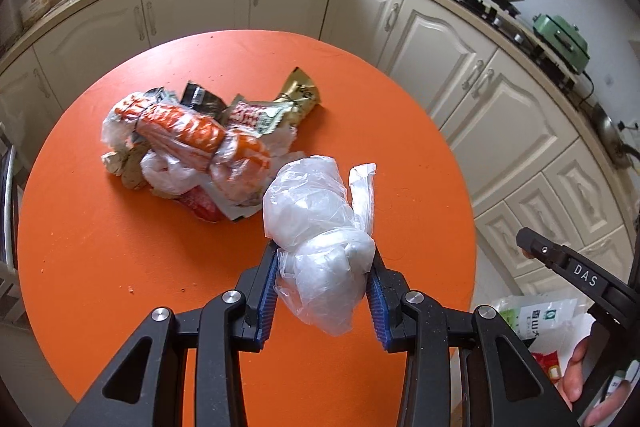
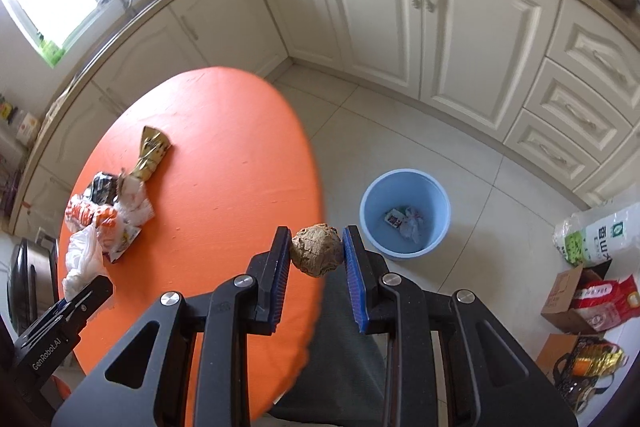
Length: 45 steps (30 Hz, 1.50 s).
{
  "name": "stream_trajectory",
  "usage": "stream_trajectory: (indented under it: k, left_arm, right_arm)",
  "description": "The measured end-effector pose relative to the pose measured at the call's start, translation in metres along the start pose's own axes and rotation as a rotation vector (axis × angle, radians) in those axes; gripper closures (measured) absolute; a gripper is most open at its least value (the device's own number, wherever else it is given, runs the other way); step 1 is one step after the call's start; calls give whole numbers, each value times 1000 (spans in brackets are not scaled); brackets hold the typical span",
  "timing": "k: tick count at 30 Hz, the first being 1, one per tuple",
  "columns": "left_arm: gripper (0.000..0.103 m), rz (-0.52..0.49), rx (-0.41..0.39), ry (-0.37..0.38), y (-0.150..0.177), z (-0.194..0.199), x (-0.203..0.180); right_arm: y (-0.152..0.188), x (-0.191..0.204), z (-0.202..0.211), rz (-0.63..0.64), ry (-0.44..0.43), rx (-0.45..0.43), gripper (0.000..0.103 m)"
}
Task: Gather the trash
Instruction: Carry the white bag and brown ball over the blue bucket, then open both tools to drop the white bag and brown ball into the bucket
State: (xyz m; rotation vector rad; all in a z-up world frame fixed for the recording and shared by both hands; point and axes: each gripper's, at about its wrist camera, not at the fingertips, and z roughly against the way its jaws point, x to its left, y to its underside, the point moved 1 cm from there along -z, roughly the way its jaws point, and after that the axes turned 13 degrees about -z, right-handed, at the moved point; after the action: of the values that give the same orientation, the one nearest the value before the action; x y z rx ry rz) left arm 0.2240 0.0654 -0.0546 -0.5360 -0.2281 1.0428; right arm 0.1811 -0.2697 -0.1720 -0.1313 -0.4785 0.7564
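My left gripper [image 1: 324, 279] clamps a crumpled clear plastic bag [image 1: 320, 227] above the orange table [image 1: 100, 247] while my right gripper [image 2: 317, 247] pinches a brown paper ball [image 2: 317, 251] at the table's edge, lined up toward the blue bin [image 2: 404, 187] on the floor, the wrapper pile [image 1: 192, 143] waiting behind.

I see the wrapper pile [image 2: 108, 211] on the round table [image 2: 224, 155]; the bin [image 2: 404, 213] stands on the floor right of this table.
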Motion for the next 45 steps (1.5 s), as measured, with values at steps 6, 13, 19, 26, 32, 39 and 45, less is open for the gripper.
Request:
stream_trajectory:
  k: [6, 13, 19, 26, 32, 39, 45]
  left_arm:
    - [67, -99, 11, 11, -27, -18, -45]
    - [67, -237, 26, -2, -64, -46, -103]
    - [67, -356, 44, -7, -96, -78, -157]
    - [67, -467, 85, 5, -130, -125, -208]
    - [65, -538, 127, 28, -161, -171, -240]
    - [47, -553, 133, 7, -189, -209, -257]
    - [38, -538, 150, 1, -192, -228, -257]
  right_arm:
    - [-18, -63, 12, -122, 34, -36, 76]
    - [-44, -124, 24, -220, 98, -93, 76]
    - [-72, -159, 27, -268, 135, -125, 76]
    - [-99, -177, 15, -282, 141, -123, 76]
    - [-117, -183, -2, -276, 139, -110, 76]
    - [-125, -184, -26, -282, 155, -72, 76]
    - [-121, -183, -44, -289, 158, -30, 76]
